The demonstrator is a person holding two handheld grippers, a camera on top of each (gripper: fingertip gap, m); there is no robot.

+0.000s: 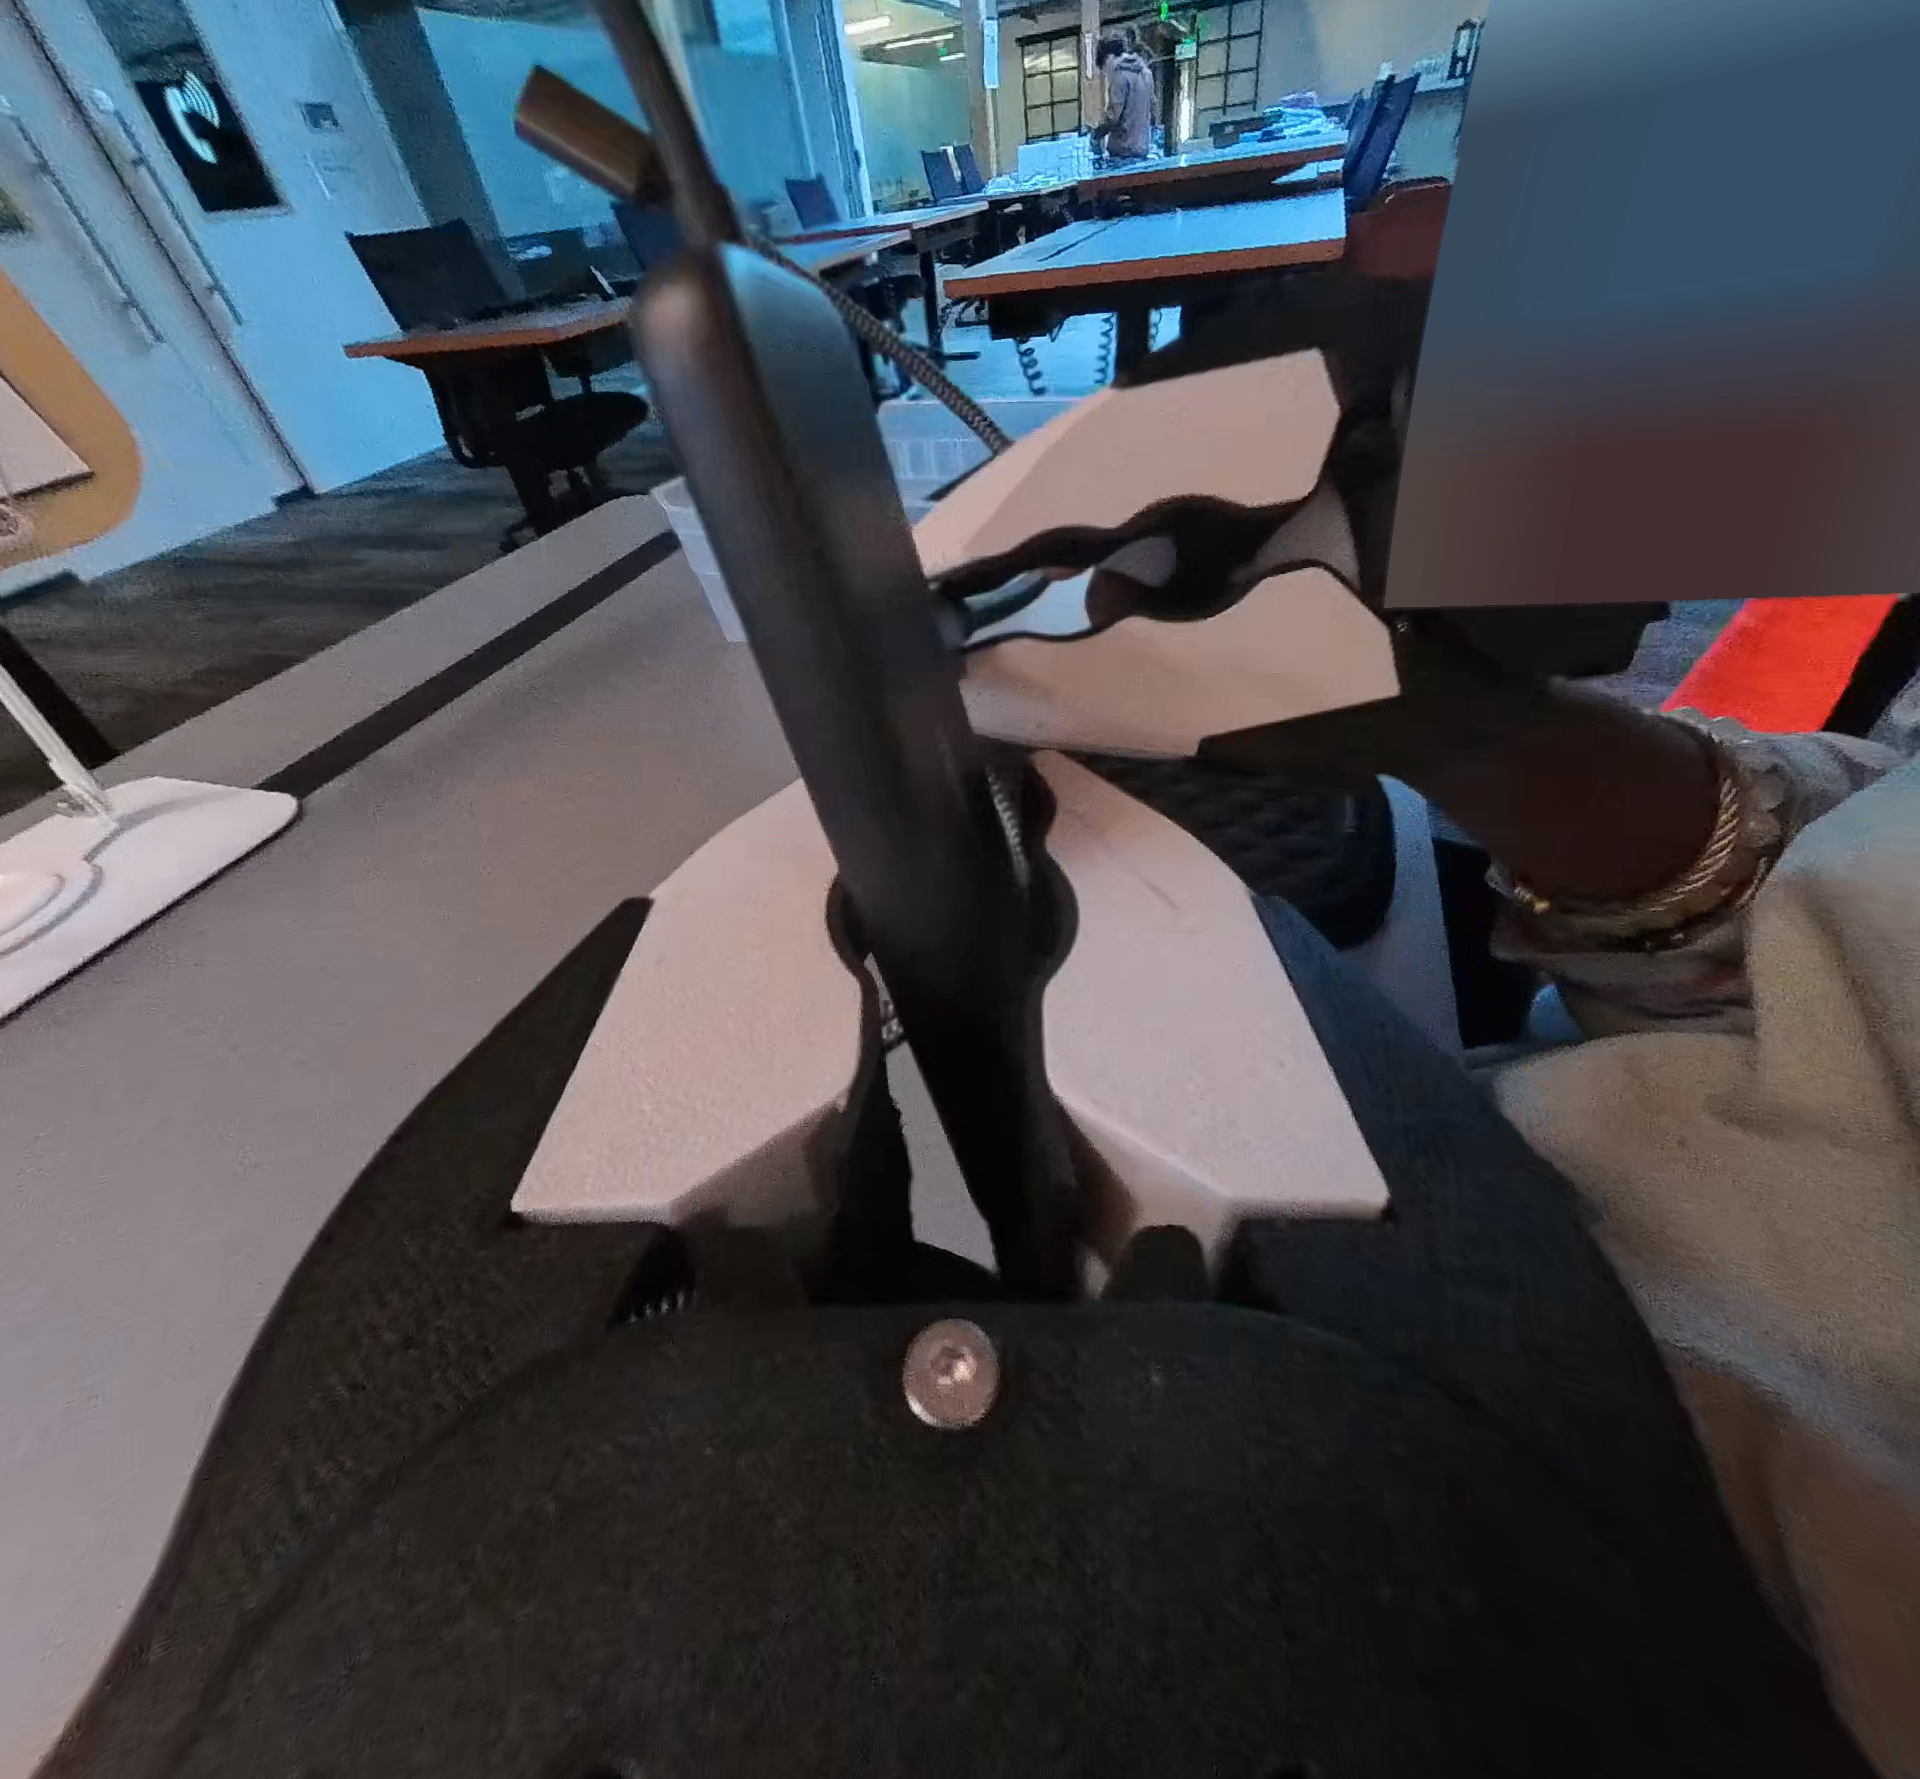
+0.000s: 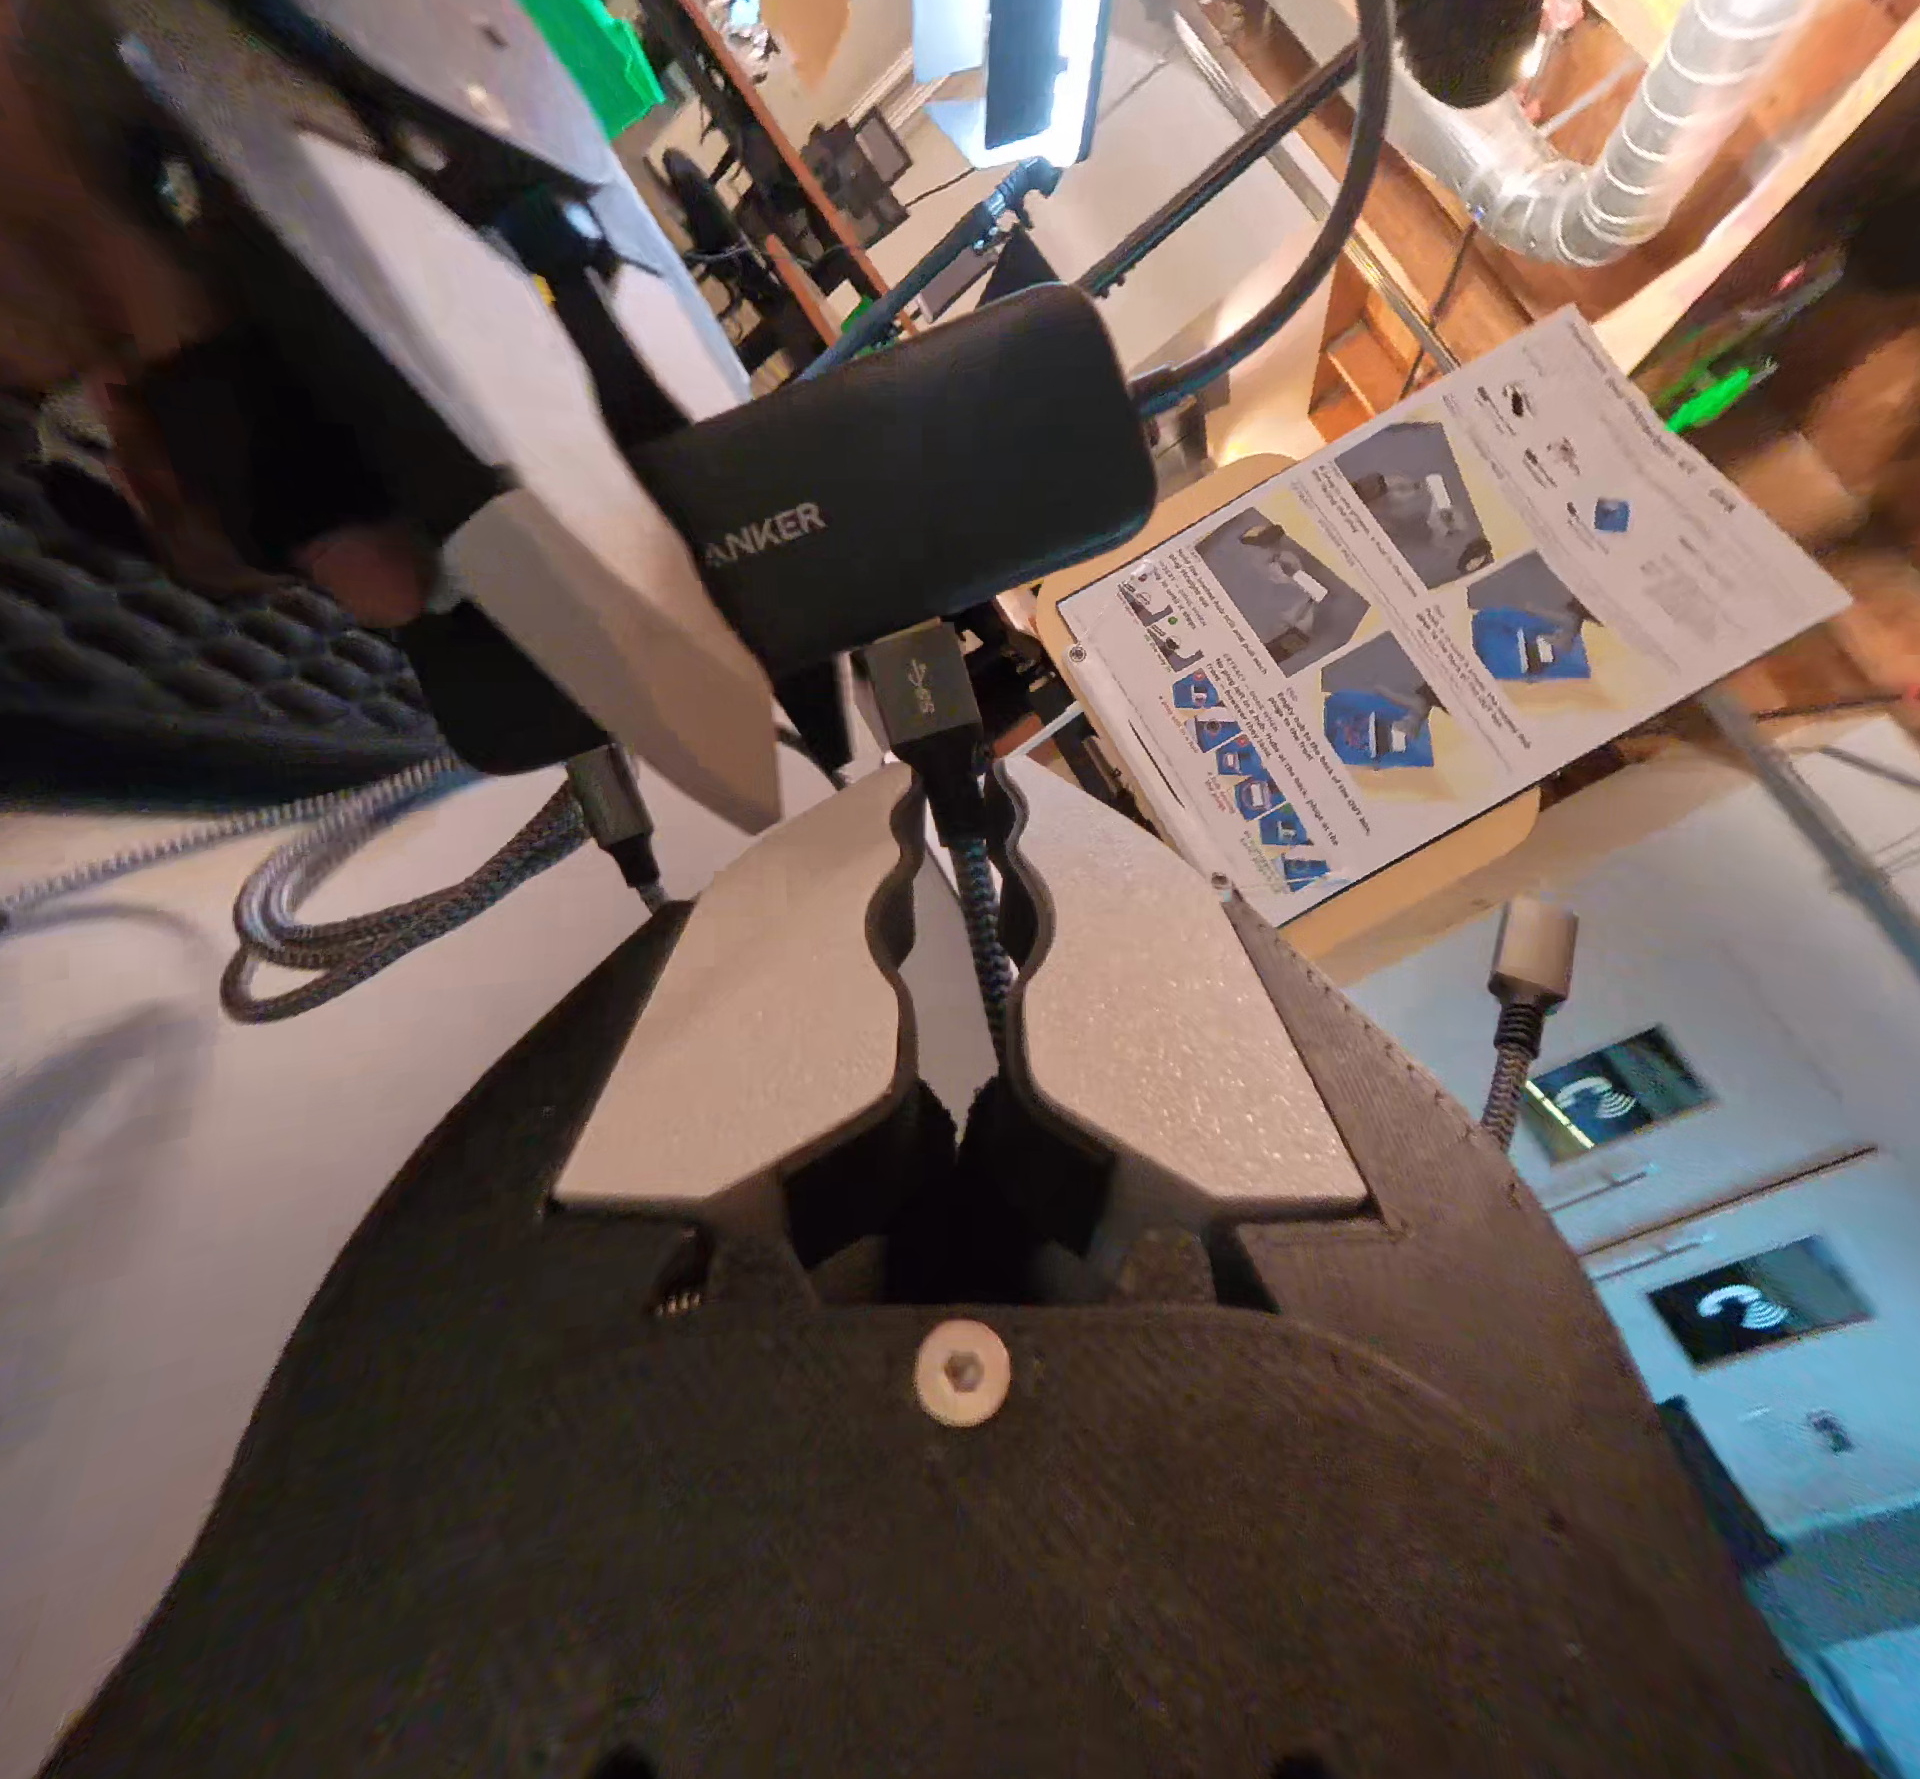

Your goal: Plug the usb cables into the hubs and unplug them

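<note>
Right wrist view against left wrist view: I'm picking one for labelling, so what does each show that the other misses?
Only the right wrist view shows the black USB plug seated in the hub's edge, a second grey-tipped braided cable and a printed instruction sheet. Only the left wrist view shows the grey tabletop and office desks. Both show the black oblong USB hub held by the left gripper, with the right gripper shut on the plug's cable.

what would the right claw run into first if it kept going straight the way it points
Most likely the black hub. The right claw is shut on the braided cable just behind its black plug, which sits at the hub's edge dead ahead. The left claw holds that hub slightly to one side.
</note>
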